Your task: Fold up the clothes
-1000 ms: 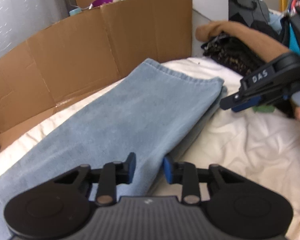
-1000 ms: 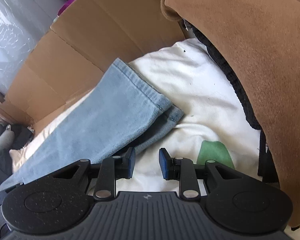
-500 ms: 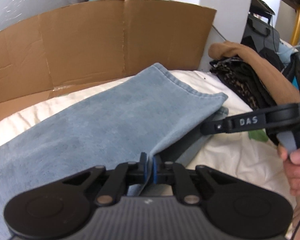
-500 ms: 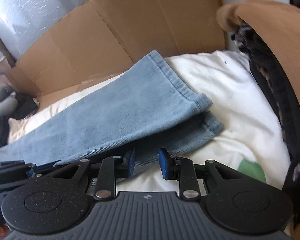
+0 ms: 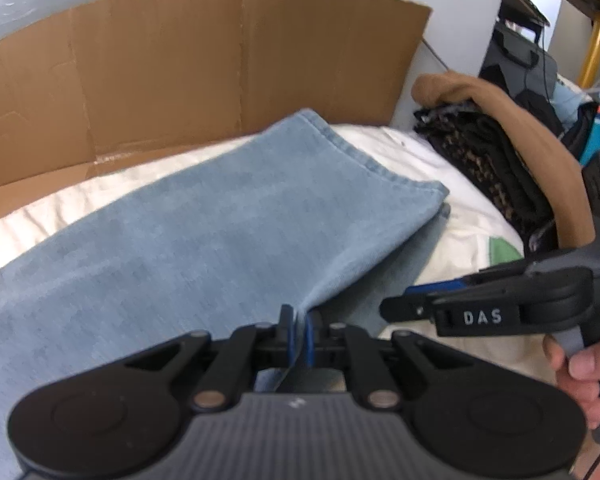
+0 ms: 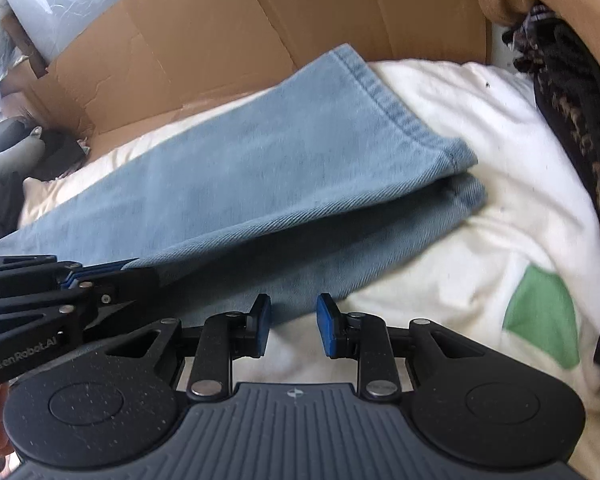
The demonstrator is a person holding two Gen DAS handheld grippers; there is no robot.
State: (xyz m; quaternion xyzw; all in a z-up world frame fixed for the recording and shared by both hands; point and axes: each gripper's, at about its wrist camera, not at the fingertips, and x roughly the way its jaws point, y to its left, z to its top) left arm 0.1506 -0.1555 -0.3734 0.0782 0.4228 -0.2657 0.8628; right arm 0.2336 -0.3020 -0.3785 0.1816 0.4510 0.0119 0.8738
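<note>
The left claw (image 5: 298, 336) is clamped on the near side edge of the jeans (image 5: 204, 240), a fold of denim pinched between its blue pads at 6 o'clock in the left wrist view; the jeans run from 8 o'clock up to their hem at 1 o'clock over a white sheet (image 5: 452, 184), with a cardboard box (image 5: 220, 60) behind and a brown garment (image 5: 500, 104) at 2 o'clock. In the right wrist view, the right claw (image 6: 292, 326) stands partly open at 6 o'clock with nothing between its pads, just beside the lower leg's edge. Denim is heavy, fairly stiff and not slippery, so I judge both layers should be taken together at the edge, nearer the hem.
</note>
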